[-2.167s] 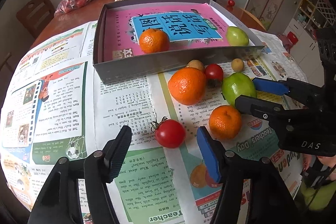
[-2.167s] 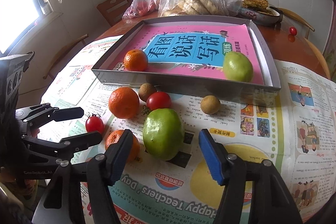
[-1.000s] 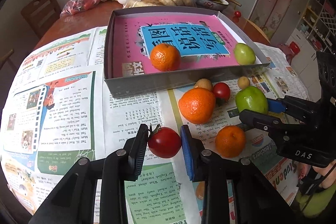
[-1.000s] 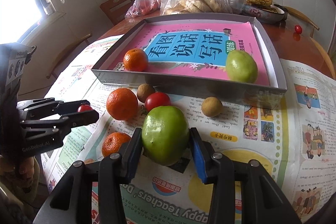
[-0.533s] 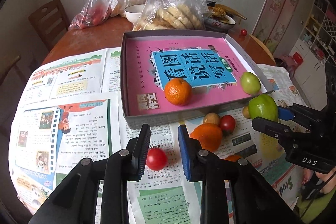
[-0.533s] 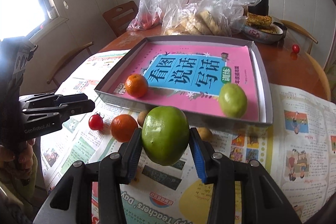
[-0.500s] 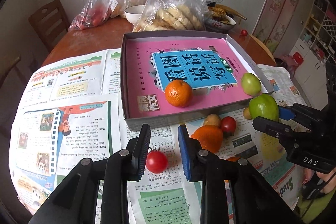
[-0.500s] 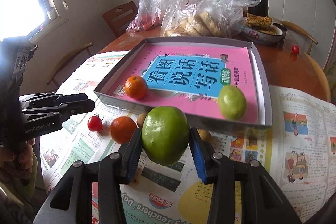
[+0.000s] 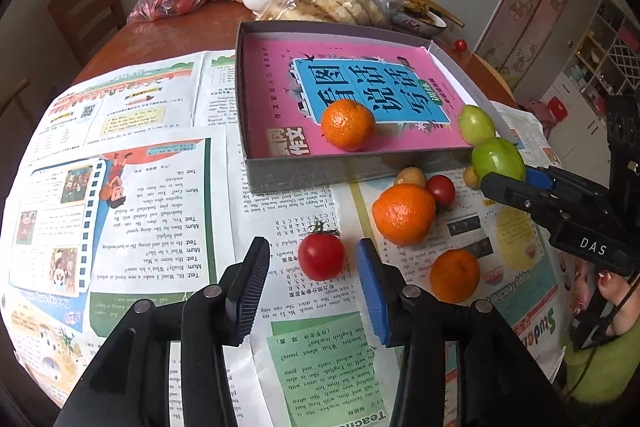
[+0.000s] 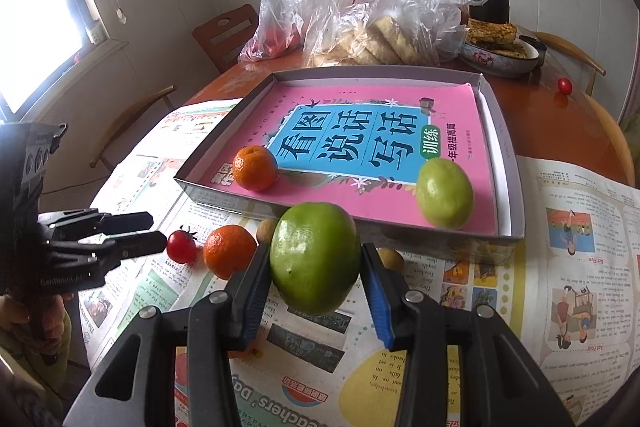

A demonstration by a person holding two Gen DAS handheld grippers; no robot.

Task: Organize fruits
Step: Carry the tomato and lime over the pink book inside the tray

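Green fruit [image 10: 315,259], red tomato [image 9: 321,255], seemingly pink-lined tray [image 10: 514,183].

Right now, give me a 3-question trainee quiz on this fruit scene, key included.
1. True or false: the right claw is shut on the large green fruit.
2. Which fruits lie inside the gray tray?
A. one orange and one green fruit
B. two tomatoes
C. nothing
3. Fill in: the left claw is open, and just ahead of its fingers a red ____ sits on the newspaper.

Key:
1. True; it is held clear of the newspaper, near the tray's front wall.
2. A: a small orange and a green fruit.
3. tomato; neither finger touches it.
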